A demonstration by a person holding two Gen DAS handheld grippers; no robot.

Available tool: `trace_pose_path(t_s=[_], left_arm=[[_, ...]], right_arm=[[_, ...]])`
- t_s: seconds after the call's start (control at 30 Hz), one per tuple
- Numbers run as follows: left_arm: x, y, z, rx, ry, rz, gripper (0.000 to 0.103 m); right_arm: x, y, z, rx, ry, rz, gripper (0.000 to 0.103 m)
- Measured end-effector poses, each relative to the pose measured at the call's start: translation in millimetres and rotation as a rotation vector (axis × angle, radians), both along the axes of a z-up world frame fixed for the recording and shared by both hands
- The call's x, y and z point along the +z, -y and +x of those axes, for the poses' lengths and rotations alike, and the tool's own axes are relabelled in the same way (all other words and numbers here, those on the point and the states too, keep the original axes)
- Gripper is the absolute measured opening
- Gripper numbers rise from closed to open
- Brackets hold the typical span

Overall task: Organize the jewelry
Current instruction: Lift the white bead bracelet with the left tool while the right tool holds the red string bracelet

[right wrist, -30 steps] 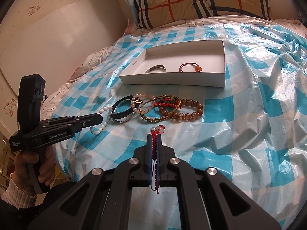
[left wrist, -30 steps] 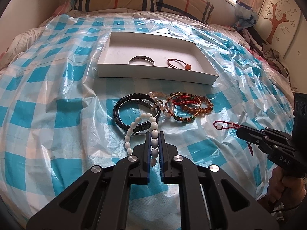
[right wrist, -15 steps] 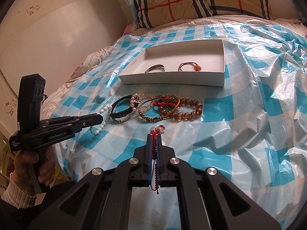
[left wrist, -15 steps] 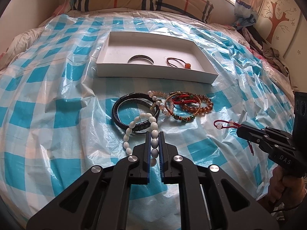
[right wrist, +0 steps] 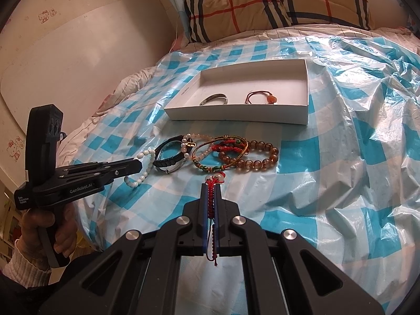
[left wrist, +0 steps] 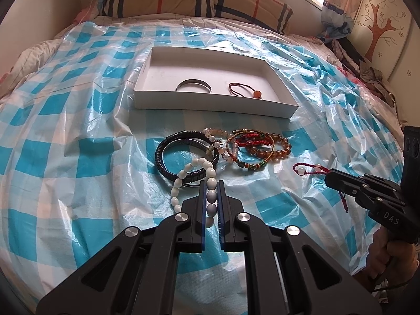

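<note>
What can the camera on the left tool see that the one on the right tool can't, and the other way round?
Only the left wrist view shows the tree-painted wall panel and the right hand-held gripper from the side, pinching a red cord bracelet. Only the right wrist view shows the cartoon-sticker wall and the left hand-held gripper side-on, gripping a white bead bracelet. Both show the white box and the loose bracelet pile.

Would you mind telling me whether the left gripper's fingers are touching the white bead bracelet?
Touching. The left wrist view shows the left gripper shut on the white bead bracelet, with beads pinched between both fingers and no gap.
</note>
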State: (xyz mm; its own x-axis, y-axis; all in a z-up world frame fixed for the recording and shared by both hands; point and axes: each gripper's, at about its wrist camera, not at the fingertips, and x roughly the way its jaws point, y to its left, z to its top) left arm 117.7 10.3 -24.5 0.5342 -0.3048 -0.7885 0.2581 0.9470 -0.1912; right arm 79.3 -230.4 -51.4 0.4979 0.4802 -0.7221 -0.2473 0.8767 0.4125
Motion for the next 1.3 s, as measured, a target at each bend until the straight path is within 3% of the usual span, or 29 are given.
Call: trace_pose_path(t_s=[1.3], left_arm=[[11,-2,-1,0.001,0.017,-0.012,0.007]], right_arm=[[6,-1,1,-0.004,0.021,0.009,0.005]])
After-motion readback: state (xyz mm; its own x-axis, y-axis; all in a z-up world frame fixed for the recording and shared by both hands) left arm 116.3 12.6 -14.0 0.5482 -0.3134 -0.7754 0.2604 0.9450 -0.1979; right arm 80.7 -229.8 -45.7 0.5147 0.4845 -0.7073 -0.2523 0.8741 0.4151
